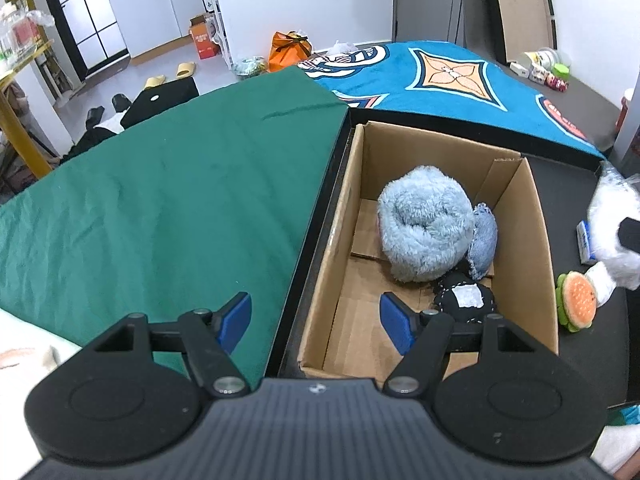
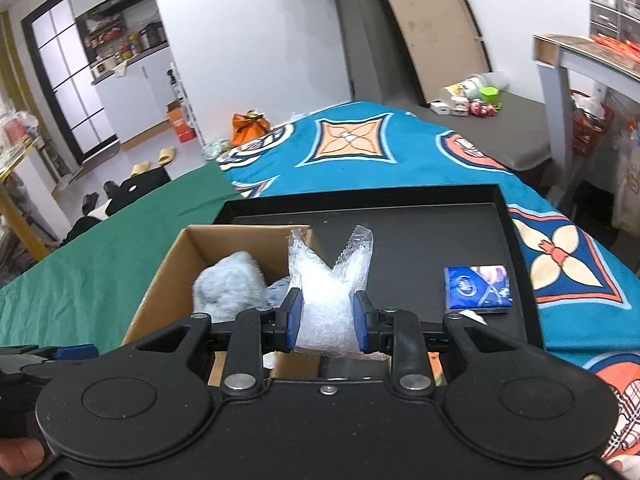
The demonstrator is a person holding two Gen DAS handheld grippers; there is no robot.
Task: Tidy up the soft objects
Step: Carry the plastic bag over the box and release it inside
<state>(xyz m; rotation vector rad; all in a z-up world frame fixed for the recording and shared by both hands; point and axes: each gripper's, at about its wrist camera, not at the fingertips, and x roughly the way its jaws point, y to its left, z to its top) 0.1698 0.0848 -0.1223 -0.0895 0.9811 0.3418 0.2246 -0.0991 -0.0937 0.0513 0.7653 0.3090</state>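
Right gripper [image 2: 326, 326]: pinching a wad of bubble wrap [image 2: 326, 280], held up beside the cardboard box [image 2: 160, 276].
Feel: looks feather-light, squashy, slick plastic; a mid-bundle pinch suits it.
Left gripper [image 1: 316, 322]: spread, nothing between its blue pads, poised over the box's near wall.
Box: rolled fluffy blue towel [image 1: 424, 224] already inside.
Surface: black tray [image 2: 432, 236], tissue pack [image 2: 478, 290] resting on it.
Room: green cloth [image 1: 160, 208], patterned blue blanket [image 2: 400, 152].

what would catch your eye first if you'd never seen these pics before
The right claw is shut on a crumpled wad of clear bubble wrap, held up beside the open cardboard box. In the box lies a fluffy pale blue roll near its far end. Beyond, a bright turquoise patterned blanket meets a green cloth.
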